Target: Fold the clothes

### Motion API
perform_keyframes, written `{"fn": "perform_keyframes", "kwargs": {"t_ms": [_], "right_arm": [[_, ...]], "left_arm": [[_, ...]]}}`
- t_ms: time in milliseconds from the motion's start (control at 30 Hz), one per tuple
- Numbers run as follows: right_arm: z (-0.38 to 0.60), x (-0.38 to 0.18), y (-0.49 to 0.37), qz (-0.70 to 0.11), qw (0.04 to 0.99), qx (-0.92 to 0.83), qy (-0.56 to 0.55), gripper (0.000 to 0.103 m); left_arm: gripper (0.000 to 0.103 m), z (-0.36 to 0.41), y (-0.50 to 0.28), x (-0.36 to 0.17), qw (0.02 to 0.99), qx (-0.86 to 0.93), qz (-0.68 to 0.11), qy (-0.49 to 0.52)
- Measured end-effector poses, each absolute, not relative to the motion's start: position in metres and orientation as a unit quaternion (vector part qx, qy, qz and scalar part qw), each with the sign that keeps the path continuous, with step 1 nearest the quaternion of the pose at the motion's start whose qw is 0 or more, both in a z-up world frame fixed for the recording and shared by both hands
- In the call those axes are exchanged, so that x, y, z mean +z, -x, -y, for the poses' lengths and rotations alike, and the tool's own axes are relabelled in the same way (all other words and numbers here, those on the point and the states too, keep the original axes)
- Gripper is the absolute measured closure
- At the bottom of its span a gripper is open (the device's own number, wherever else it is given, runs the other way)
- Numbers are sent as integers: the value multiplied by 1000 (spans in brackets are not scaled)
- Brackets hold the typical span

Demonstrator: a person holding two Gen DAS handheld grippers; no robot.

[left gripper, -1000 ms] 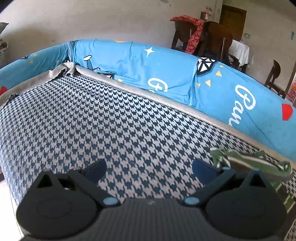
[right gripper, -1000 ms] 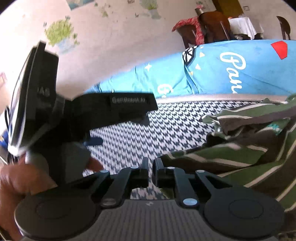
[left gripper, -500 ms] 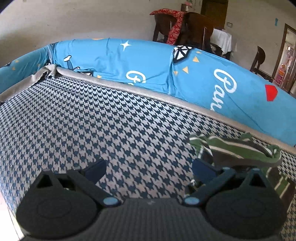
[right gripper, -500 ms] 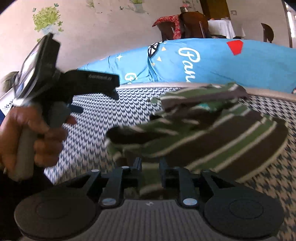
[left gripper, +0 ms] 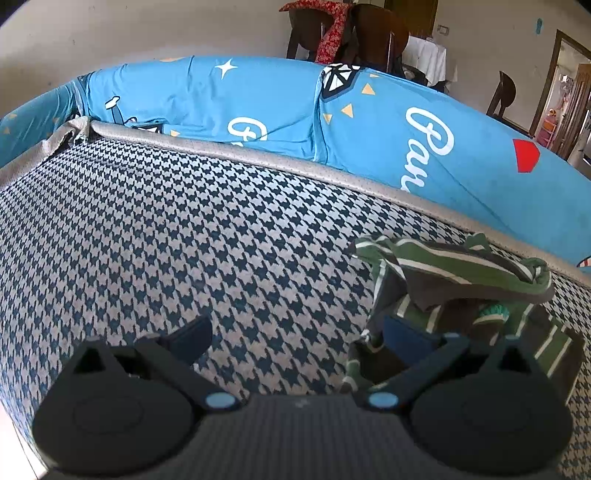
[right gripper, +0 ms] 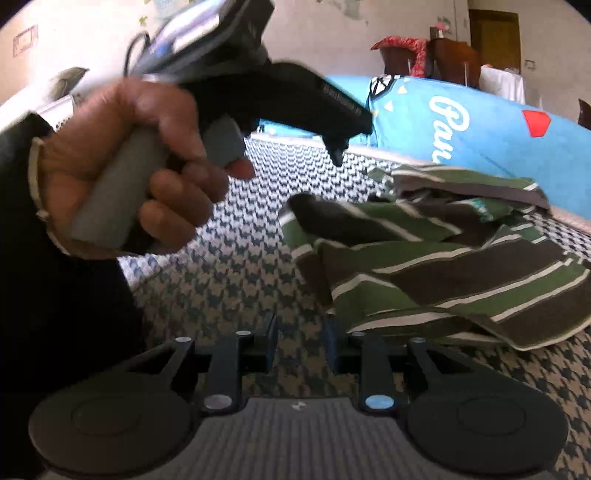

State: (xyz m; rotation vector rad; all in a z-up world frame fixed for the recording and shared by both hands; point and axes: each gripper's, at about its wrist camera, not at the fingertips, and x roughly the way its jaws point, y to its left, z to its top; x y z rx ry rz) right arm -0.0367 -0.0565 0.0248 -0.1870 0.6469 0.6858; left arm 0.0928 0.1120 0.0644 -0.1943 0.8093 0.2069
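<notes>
On the left we see our left hand (right gripper: pixel 122 166) wrapped around the grey handle of the left gripper (left gripper: pixel 295 334), whose fingers are spread wide and hold nothing. Its left finger hangs over bare houndstooth cushion (left gripper: pixel 166 240); its right finger (left gripper: pixel 404 334) overlaps the near-left edge of the striped shirt (left gripper: pixel 458 280), though we cannot tell whether it touches the cloth.

Further right, the right gripper (right gripper: pixel 301 345) sits low over the cushion (right gripper: pixel 229 280) with a small gap between its fingers and nothing between them, so it is released. The near-left edge of the shirt (right gripper: pixel 443 266) lies just beyond its right finger.

The green, brown and white striped shirt lies in a loose, partly folded heap on the right part of the cushion, close to the far grey edge. Behind it runs the blue patterned cover (left gripper: pixel 369 122) over the sofa back. Far off at the right stand dark wooden chairs (left gripper: pixel 373 33), one with a red cloth (left gripper: pixel 325 33) draped over it.
</notes>
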Motion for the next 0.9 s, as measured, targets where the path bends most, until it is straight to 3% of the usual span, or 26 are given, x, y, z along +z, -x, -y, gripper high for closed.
{"fn": "perform_keyframes", "kwargs": {"t_ms": [500, 900], "right_arm": [[47, 24, 32, -265, 899, 312, 155, 76], [40, 17, 31, -281, 892, 320, 153, 78]], "left_arm": [[0, -110, -93, 61, 905, 93, -404, 98], [0, -110, -92, 61, 902, 93, -408, 104]]}}
